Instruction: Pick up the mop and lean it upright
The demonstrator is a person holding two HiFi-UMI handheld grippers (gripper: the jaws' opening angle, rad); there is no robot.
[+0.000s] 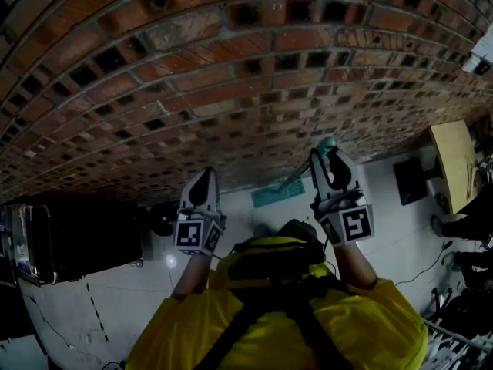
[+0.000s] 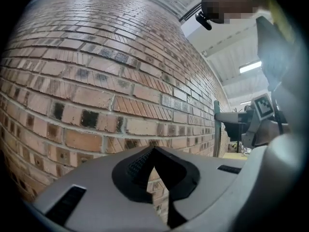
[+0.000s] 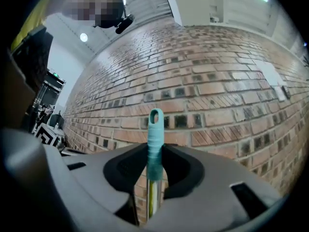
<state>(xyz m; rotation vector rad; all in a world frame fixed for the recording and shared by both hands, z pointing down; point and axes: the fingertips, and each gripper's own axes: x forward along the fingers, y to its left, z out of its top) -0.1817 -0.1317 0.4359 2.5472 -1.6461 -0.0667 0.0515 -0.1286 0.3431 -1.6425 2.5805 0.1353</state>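
1. A red brick wall [image 1: 231, 75] fills the far side, and a pale floor [image 1: 139, 291] runs along its foot.
2. At the far left, a black case [image 1: 77, 241] stands on the floor against the wall.
3. The left claw [image 2: 154, 151] points at the bricks. Its jaws are pressed together with nothing between them.
4. Right of it lies the mop [image 3: 155, 129]. Its teal head rests flat on the floor near the wall's foot, and the shaft rises to the right.
5. The right claw [image 1: 333, 172] is clamped on the mop's teal grip just below the looped tip. The handle stands upright before the bricks. Whether it touches them I cannot tell.
6. At the far right stands a pale wooden worktop [image 1: 454, 164].
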